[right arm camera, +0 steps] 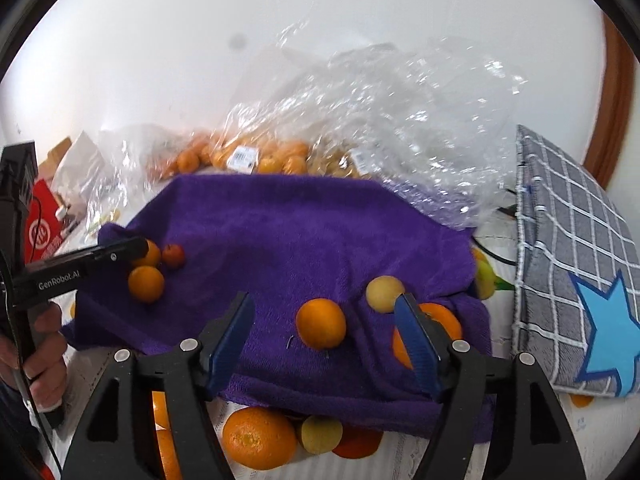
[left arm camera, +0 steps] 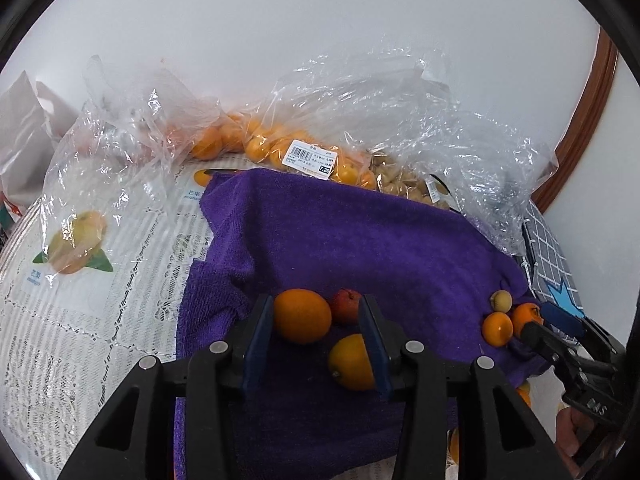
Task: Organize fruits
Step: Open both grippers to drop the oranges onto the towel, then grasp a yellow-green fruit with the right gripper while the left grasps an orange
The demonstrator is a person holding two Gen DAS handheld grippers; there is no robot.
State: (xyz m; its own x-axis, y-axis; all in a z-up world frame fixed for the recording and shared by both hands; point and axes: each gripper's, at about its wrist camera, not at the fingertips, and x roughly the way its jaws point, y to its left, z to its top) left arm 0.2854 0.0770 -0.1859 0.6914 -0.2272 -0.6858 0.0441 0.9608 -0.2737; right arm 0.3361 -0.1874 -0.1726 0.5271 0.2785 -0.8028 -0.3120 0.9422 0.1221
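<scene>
- While both jaw pairs hang over the purple towel (left arm camera: 360, 240) on the desk (left arm camera: 80, 340), the left gripper (left arm camera: 316, 304) stands partly open and clamps nothing. One orange (left arm camera: 302, 316) sits against the inside of its left jaw, with a clear gap to the right one.
- Just beyond that gap lies a small red fruit (left arm camera: 347, 306). It looks light and thin-skinned, so a gentle pinch across its widest part would suit it.
- Against the inside of the right jaw of this gripper lies a second orange (left arm camera: 352, 362), partly hidden by the pad. It is round and firm-skinned and will likely roll on the soft pile if nudged from one side.
- Further right, the right gripper (right arm camera: 324, 298) is wide open and empty. A smooth orange (right arm camera: 321, 323) lies loose on the towel between its jaws, touching neither.
- This orange is probably fairly heavy for its size and somewhat slippery, so I would take it across its middle, pads on opposite sides.
- At the tip of the right jaw sits a pale yellow fruit (right arm camera: 385, 294), possibly softer and easier to bruise.
- Behind that jaw lies another orange (right arm camera: 444, 316), half hidden.
</scene>
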